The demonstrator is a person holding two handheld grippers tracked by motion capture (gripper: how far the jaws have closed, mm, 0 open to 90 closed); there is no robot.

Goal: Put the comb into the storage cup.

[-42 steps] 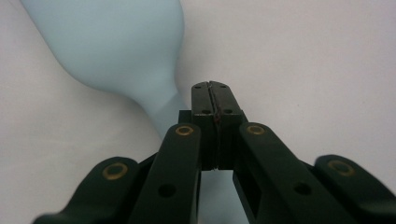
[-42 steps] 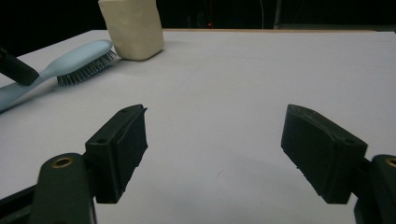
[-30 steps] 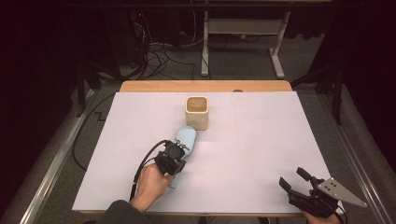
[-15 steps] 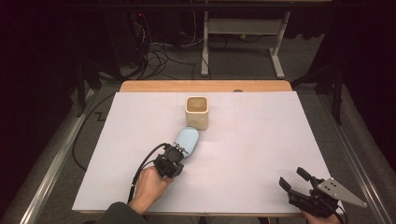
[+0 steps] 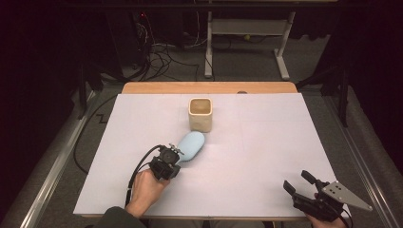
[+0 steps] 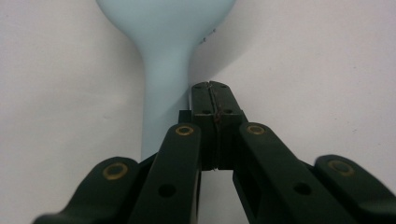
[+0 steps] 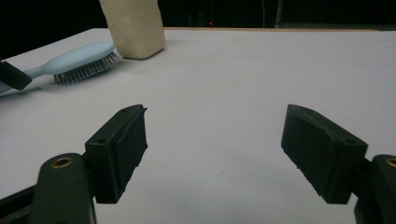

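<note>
A light blue hairbrush [image 5: 191,145] lies bristles down on the white sheet, its head close to a cream square cup [image 5: 200,114] that stands upright behind it. My left gripper [image 5: 175,154] is over the brush's handle end. In the left gripper view its jaws are pressed together at the tips [image 6: 212,89], just right of the handle [image 6: 164,88], with nothing between them. My right gripper [image 5: 296,181] rests near the front right corner. Its jaws stand wide apart and empty [image 7: 215,140]. The right gripper view also has the brush [image 7: 79,60] and cup [image 7: 133,28] far off at the left.
White paper [image 5: 266,137] covers the table, with a wooden strip [image 5: 209,88] along the far edge. Behind the table are a grey desk frame [image 5: 247,33] and cables [image 5: 161,57] on the dark floor. Metal rails [image 5: 366,156] run along both sides.
My left hand has edged slightly toward the near left along the brush handle. The brush, the cup and my right gripper stay where they were.
</note>
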